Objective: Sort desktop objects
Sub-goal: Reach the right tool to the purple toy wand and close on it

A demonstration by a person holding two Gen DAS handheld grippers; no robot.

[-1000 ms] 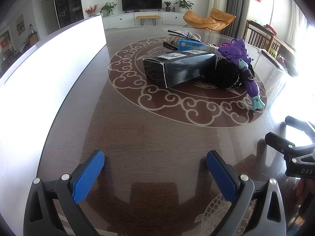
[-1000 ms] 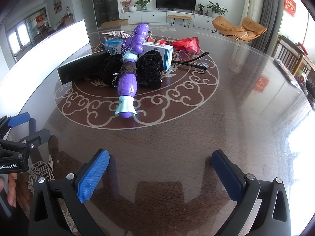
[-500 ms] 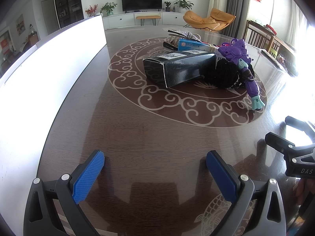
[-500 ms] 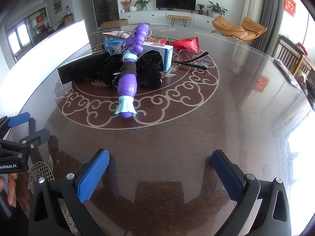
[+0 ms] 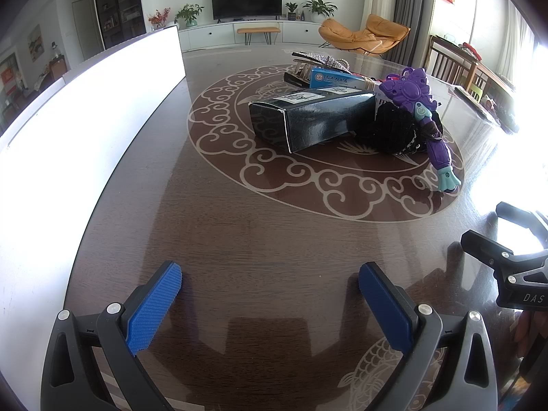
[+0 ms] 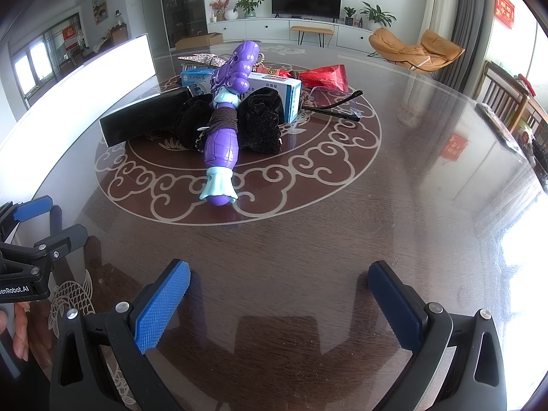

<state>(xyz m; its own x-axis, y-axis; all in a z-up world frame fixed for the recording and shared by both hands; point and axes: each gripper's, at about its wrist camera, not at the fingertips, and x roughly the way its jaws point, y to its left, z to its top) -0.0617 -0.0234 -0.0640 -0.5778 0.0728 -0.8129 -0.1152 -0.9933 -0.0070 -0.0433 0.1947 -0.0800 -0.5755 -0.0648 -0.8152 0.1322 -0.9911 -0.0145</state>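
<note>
A heap of objects lies on the round pattern in the middle of the dark table. A purple toy [image 6: 226,116] rests across a black velvet pouch [image 6: 260,120]; the toy [image 5: 421,109] also shows at the right of the left wrist view. A long black box [image 5: 315,116] lies on its side, with a blue-and-white carton [image 6: 277,85] behind it. Eyeglasses [image 6: 332,102] and a red packet [image 6: 325,75] lie at the heap's right. My left gripper [image 5: 270,291] and my right gripper [image 6: 279,291] both stand open and empty near the front edge, well short of the heap.
A tall, glaring white panel [image 5: 85,120] runs along the table's left side. In the right wrist view the left gripper's body [image 6: 27,260] sits at the lower left with a hand behind it. Chairs [image 6: 507,102] stand beyond the table's right edge.
</note>
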